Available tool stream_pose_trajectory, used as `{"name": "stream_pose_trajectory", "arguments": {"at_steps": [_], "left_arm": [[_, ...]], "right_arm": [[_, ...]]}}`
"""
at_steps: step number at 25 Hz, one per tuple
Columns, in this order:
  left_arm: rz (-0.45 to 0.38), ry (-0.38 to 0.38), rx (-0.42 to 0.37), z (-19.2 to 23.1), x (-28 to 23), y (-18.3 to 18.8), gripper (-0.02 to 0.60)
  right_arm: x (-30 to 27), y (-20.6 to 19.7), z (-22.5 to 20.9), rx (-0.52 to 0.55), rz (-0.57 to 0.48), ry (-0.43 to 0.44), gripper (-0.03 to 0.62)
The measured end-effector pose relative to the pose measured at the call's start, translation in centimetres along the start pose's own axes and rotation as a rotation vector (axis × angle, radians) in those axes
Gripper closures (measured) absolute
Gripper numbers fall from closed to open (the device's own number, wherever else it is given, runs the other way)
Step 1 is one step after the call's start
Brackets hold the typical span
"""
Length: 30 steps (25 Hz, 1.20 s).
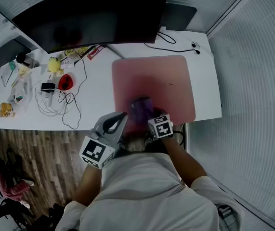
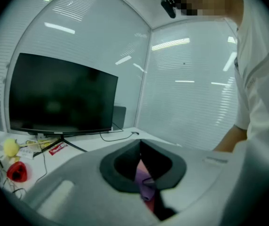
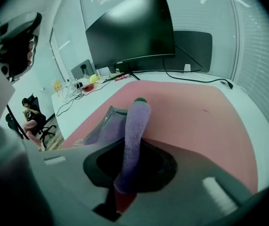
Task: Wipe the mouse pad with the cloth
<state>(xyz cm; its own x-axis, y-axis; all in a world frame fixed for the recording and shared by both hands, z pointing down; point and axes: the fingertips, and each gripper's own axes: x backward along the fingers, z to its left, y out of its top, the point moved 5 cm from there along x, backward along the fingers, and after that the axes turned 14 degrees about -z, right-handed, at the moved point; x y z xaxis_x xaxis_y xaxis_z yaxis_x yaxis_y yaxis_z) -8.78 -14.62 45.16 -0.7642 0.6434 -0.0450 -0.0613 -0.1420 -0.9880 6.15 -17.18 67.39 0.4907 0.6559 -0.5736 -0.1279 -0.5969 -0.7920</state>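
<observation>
A pink mouse pad [image 1: 151, 76] lies on the white desk [image 1: 98, 88], reaching its near edge. A purple cloth [image 1: 140, 107] rests on the pad's near part. My right gripper [image 1: 146, 112] is shut on the cloth. In the right gripper view the cloth [image 3: 134, 135] runs as a folded strip along the jaws, over the pad [image 3: 191, 107], and covers the right gripper [image 3: 139, 103] almost to its tip. My left gripper [image 1: 123, 115] hovers just left of the cloth at the desk's near edge, jaws together and holding nothing. Past the left gripper [image 2: 140, 144] a bit of purple cloth [image 2: 146, 182] shows.
A large dark monitor [image 1: 89, 8] stands behind the pad. To the left lie a red mouse [image 1: 65, 82], a yellow object [image 1: 54, 64], cables [image 1: 65, 107] and small clutter. A black cable [image 1: 168, 42] runs behind the pad. Wooden floor [image 1: 31, 148] lies below the desk edge.
</observation>
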Motion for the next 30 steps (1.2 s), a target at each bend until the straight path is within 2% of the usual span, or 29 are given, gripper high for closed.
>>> {"name": "stream_pose_trajectory", "arguments": {"at_steps": [18, 30], "left_arm": [[0.005, -0.126, 0.003, -8.6, -11.9, -1.8, 0.580], [-0.005, -0.170, 0.013, -11.0, -15.8, -1.9, 0.580]], "right_arm": [[10.0, -2.6, -17.8, 0.021, -0.003, -0.208, 0.537], [15.8, -4.6, -26.3, -0.092, -0.024, -0.397, 0.537]]}}
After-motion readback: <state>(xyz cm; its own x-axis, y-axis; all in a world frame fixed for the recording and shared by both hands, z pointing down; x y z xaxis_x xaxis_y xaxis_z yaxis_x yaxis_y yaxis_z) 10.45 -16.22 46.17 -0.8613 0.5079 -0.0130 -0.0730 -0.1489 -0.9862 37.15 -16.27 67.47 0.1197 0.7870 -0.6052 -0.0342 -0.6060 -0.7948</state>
